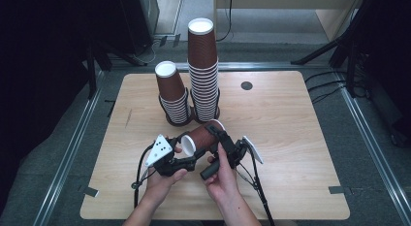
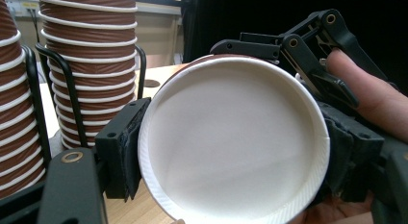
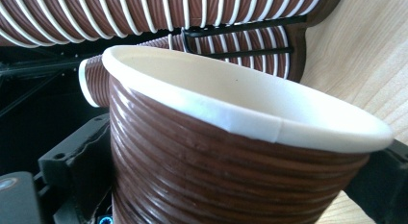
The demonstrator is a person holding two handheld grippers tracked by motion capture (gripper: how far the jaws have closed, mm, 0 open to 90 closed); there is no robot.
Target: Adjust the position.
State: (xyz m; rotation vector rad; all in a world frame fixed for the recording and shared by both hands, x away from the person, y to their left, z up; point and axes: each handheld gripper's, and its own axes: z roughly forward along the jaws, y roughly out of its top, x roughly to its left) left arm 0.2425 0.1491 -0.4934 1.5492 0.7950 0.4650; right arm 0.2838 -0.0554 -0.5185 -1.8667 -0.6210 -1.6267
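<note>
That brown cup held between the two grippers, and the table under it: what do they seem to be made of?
The cup looks like paper: matte white rolled rim, ribbed brown wall with a slight sheen. The table looks like pale wood or wood-look laminate, its grain lines showing.

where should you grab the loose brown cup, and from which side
The loose cup lies on its side between both grippers, so the ribbed brown wall is the place, with fingers closing across it from opposite sides. The right gripper already clamps that wall near the wide rim; the left gripper pinches the base end, one pad against its white rim. The thin open mouth would probably buckle.
</note>
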